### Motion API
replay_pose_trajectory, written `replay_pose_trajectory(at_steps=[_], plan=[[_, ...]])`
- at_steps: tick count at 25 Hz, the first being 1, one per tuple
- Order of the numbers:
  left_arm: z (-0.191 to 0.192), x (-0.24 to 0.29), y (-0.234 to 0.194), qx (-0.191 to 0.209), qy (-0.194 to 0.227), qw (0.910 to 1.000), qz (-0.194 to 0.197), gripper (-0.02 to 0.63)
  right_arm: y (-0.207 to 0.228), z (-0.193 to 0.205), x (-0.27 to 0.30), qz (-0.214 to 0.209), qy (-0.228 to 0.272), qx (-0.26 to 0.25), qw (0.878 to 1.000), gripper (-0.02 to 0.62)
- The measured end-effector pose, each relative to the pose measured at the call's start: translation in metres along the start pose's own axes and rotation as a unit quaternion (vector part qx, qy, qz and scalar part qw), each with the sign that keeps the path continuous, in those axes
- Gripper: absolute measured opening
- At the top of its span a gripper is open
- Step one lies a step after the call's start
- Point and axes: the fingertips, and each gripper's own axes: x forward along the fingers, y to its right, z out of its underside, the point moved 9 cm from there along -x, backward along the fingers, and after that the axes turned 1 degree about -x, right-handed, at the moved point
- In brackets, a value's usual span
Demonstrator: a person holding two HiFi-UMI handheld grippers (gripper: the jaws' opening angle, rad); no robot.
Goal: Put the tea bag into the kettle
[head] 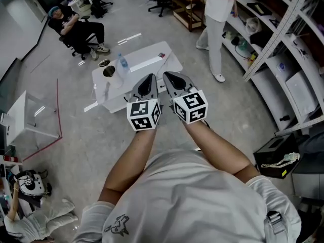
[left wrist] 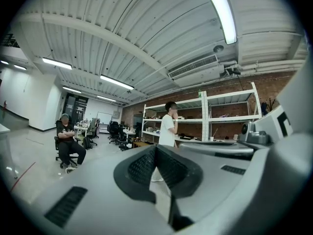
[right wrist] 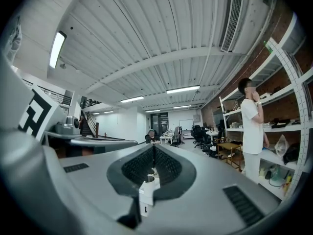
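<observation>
In the head view both grippers are held side by side in front of the person's chest and point toward a small white table (head: 147,64). My left gripper (head: 150,80) has its jaws closed together with nothing between them, and my right gripper (head: 170,78) is shut and empty too. On the table's left end stand a dark round vessel (head: 109,71) and a clear bottle (head: 121,62). A small red-marked item (head: 162,55) lies near its far end; whether it is the tea bag I cannot tell. In the right gripper view, below the closed right gripper (right wrist: 154,150), a strip of the table (right wrist: 146,196) shows.
One person sits in an office chair (head: 76,29) beyond the table and another stands (head: 217,19) by the metal shelving (head: 283,59) on the right. A glass case (head: 30,115) stands to the left. A black box (head: 278,158) sits on the floor at the right.
</observation>
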Motion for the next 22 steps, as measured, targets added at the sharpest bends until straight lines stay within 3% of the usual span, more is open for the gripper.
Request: replay_pose_trajectory(at_steps=[11,22], plan=[[0.005,-0.006,-0.034,-0.002,-0.010,0.9997,0.022,0.002,-0.026,0.007,0.021,0.023,-0.004,-0.001,1.000,0.009],[0.007,0.037,-0.053,-0.005,-0.008,0.9999,0.012,0.002,0.005,0.011,0.064,0.010,-0.007,0.000,1.000,0.009]])
